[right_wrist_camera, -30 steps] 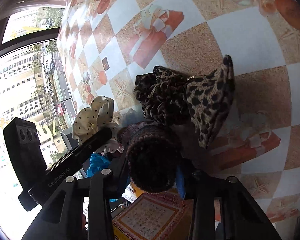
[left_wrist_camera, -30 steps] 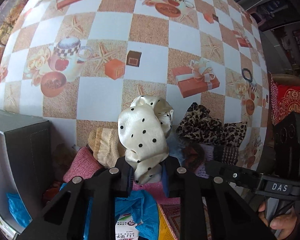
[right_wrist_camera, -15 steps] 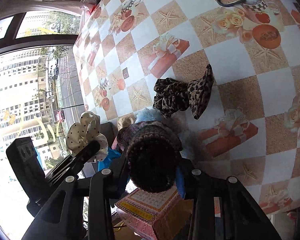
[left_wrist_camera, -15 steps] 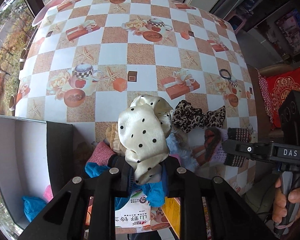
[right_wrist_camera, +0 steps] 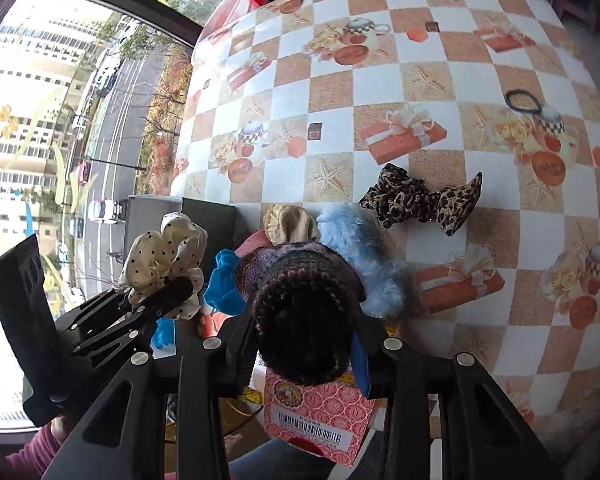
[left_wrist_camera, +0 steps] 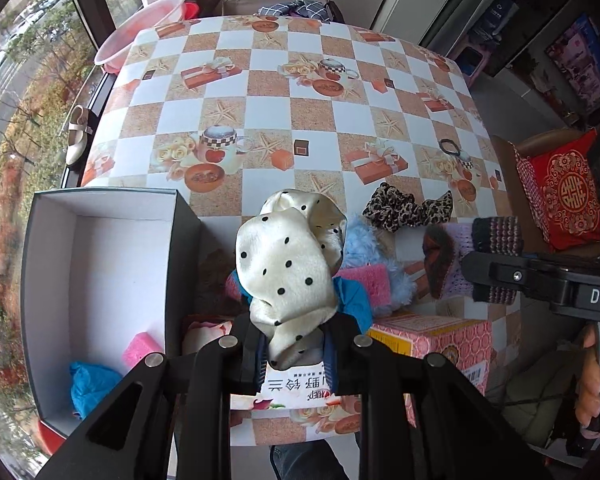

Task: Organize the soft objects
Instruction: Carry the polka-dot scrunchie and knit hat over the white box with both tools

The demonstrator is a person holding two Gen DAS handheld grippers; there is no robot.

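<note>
The left gripper (left_wrist_camera: 294, 344) has its fingers pinching a cream polka-dot scrunchie (left_wrist_camera: 288, 264), held at centre frame above the counter (left_wrist_camera: 268, 112). The right gripper (right_wrist_camera: 306, 350) has its fingers clamped on a dark knitted piece (right_wrist_camera: 304, 320) at lower centre. A grey box (left_wrist_camera: 100, 264) at left holds a pink sponge (left_wrist_camera: 142, 350) and blue cloth (left_wrist_camera: 90, 386). Only the left view shows inside it. A leopard scrunchie (right_wrist_camera: 418, 200) lies on the counter, right of centre.
</note>
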